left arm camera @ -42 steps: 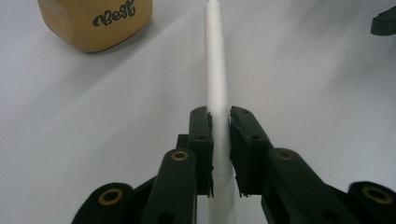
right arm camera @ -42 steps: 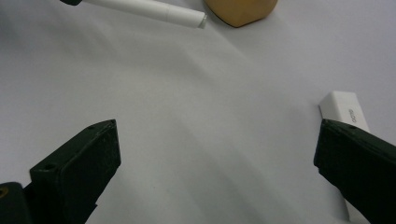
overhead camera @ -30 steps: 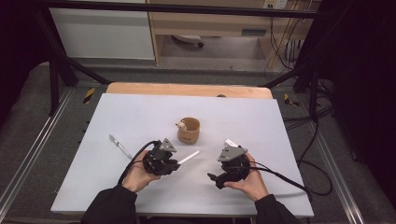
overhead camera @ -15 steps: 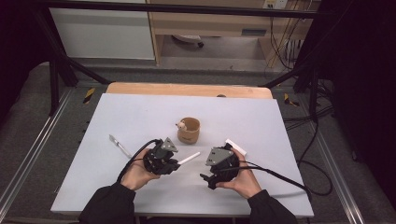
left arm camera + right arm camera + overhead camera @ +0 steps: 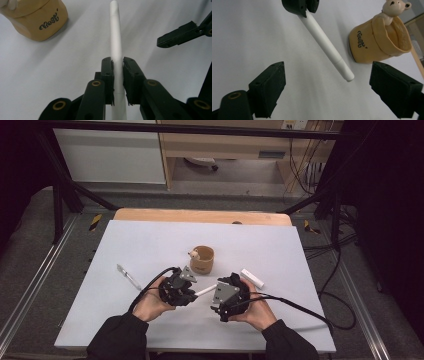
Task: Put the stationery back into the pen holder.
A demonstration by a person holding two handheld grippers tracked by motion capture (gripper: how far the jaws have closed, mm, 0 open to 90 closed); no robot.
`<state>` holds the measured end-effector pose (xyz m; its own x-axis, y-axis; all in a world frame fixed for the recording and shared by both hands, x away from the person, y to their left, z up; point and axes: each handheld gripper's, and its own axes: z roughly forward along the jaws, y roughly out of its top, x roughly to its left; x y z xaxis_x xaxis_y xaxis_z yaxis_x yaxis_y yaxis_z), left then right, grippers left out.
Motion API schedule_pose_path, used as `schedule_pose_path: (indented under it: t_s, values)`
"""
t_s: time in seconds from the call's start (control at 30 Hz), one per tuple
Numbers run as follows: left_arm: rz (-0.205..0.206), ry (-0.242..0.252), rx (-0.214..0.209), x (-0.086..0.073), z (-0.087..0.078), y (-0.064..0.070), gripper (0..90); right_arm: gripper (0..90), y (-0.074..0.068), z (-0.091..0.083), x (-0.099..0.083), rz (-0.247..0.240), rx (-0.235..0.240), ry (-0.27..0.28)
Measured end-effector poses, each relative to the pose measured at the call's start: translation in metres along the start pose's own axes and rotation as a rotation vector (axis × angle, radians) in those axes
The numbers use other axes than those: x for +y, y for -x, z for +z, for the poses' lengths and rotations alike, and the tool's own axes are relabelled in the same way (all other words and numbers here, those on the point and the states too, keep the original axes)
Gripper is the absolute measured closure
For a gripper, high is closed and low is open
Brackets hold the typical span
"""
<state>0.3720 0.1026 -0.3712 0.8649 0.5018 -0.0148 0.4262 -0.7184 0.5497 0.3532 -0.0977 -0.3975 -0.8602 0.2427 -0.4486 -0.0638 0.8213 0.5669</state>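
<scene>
White pen (image 5: 115, 37) clamped in left gripper (image 5: 118, 75) fingers, tip toward right gripper (image 5: 327, 97), whose fingers gape wide; tan cup (image 5: 378, 40) nearby on counter (image 5: 150, 245).

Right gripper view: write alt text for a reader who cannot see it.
The right gripper is open, its black fingers spread either side of the free end of a white pen held by the left gripper above a white table. A tan cup with a bear figure stands beside it.
</scene>
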Motion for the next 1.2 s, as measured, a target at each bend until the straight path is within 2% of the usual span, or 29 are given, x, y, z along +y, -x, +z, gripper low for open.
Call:
schedule_pose_path:
  t_s: [0.3,0.33,0.47,0.5,0.53,0.7,1.0,1.2]
  values:
    - [0.009,-0.007,-0.010,0.009,0.002,0.005,78.5,24.7,-0.002,0.000,0.002,-0.112,-0.011,0.022]
    - [0.010,-0.006,-0.010,0.011,0.003,0.006,78.5,26.5,-0.002,0.001,0.002,-0.137,-0.012,0.026]
    - [0.025,-0.014,-0.019,0.017,0.005,0.010,78.5,30.1,-0.003,0.001,0.001,-0.172,-0.019,0.024]
    - [0.030,-0.015,-0.021,0.018,0.006,0.011,78.5,31.2,-0.002,0.001,0.001,-0.201,-0.026,0.022]
    - [0.031,-0.016,-0.023,0.020,0.007,0.012,78.5,32.8,-0.003,0.001,0.000,-0.202,-0.021,0.026]
    - [0.041,-0.026,-0.030,0.025,0.009,0.016,78.5,41.3,-0.004,0.001,-0.002,-0.284,-0.032,0.010]
    - [0.050,-0.031,-0.034,0.034,0.013,0.020,78.5,55.8,-0.005,0.001,-0.004,-0.412,-0.048,0.024]
    - [0.051,-0.032,-0.041,0.036,0.015,0.022,78.5,64.7,-0.006,0.000,-0.006,-0.458,-0.037,0.024]
